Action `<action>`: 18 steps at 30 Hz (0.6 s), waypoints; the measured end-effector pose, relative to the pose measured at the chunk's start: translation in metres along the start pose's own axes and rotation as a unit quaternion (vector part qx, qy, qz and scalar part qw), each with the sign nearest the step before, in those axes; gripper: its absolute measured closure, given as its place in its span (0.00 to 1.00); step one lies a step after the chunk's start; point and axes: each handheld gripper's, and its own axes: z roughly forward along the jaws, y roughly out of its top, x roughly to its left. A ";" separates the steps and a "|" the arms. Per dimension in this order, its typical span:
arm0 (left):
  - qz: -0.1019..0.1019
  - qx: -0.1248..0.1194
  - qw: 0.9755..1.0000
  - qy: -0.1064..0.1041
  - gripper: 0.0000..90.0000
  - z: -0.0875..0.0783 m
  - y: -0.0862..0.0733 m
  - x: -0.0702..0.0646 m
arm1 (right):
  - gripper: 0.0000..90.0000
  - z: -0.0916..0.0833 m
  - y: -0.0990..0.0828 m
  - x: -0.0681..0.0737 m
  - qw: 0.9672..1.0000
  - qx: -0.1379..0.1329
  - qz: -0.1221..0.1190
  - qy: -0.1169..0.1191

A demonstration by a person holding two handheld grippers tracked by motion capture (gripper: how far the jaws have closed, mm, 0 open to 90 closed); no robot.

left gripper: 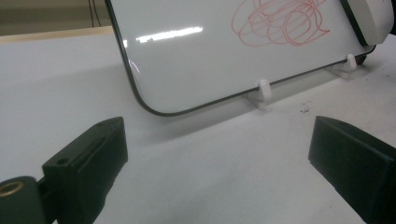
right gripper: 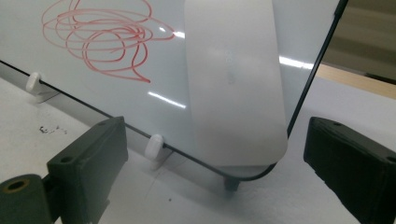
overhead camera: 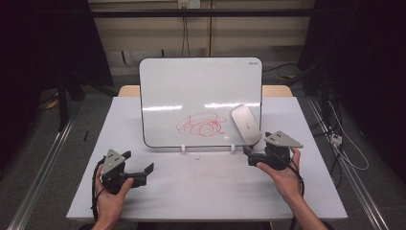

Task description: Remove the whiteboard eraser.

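Item: small white dry-erase board with rounded corners and a thin black rim, propped near-upright on two little white plastic feet at the back of the pale grey table. A tangle of red marker scribble sits low on its face, right of centre.

Item: flat white eraser, oblong with rounded ends, lying against the board's lower right corner just beside the scribble (whether it clings by a magnet cannot be told).

Tools: right gripper rests on the table just below that corner, jaws spread wide and empty; in the right gripper view the eraser stands squarely between them. Left gripper rests well to the left, jaws likewise wide and empty, facing the board's lower left corner.

Step judged in hand: taking up the eraser. Advice: approach along its long axis, close across the narrow width, and grip the edges rather than the face. The left gripper would do well to steady the board, since the feet look slight.

Surfaces: board glossy, throwing back ceiling-light streaks; eraser back smooth and satin; table matt, with dark specks near the feet.
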 end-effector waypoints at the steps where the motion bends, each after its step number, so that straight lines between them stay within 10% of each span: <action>1: 0.000 0.000 1.000 0.000 0.05 0.000 0.000 0.000 | 0.07 0.001 0.002 0.000 1.000 0.001 -0.001 -0.001; 12: 0.009 0.007 1.000 -0.004 0.05 0.000 0.000 -0.001 | 0.11 0.016 0.020 0.005 0.999 0.031 -0.034 -0.002; 18: 0.012 0.007 1.000 -0.004 0.05 -0.002 -0.002 0.000 | 0.14 0.025 0.033 0.005 0.996 0.038 -0.069 -0.051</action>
